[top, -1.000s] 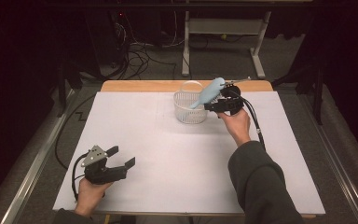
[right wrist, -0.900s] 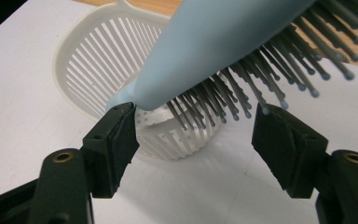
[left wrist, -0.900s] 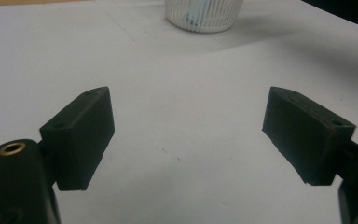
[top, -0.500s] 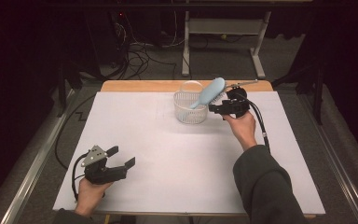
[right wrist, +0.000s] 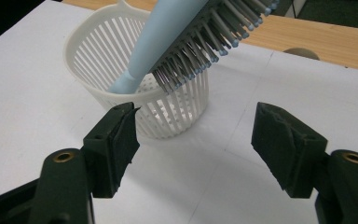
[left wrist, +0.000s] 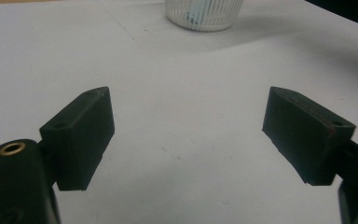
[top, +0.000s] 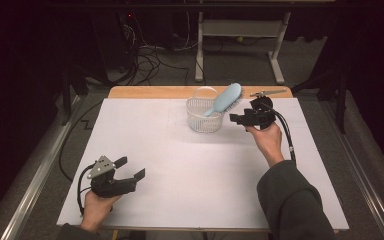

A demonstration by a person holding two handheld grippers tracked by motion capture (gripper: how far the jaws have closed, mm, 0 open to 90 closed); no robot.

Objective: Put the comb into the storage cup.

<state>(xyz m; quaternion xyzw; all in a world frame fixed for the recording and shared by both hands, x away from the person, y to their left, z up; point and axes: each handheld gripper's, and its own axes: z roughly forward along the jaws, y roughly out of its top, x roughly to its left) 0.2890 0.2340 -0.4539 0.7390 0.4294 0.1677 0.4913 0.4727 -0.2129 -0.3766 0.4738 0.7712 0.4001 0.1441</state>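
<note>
A table (top: pixel 145 92) of pale wood is carrying a white sheet (top: pixel 180 175) that is covering nearly all of its top, leaving a wooden strip showing along the far edge. A white slatted basket (top: pixel 203 117) is standing upright on the sheet near the far edge, a little right of the middle. A light blue brush (top: pixel 225 99) is leaning in it, handle down inside and bristled head sticking out over the rim toward the right. On the wooden strip at the far right corner, a thin metal item (top: pixel 268 92) is lying; what it is cannot be told. In the right gripper view, faint lines are crossing the sheet beside the basket (right wrist: pixel 144 88).
</note>
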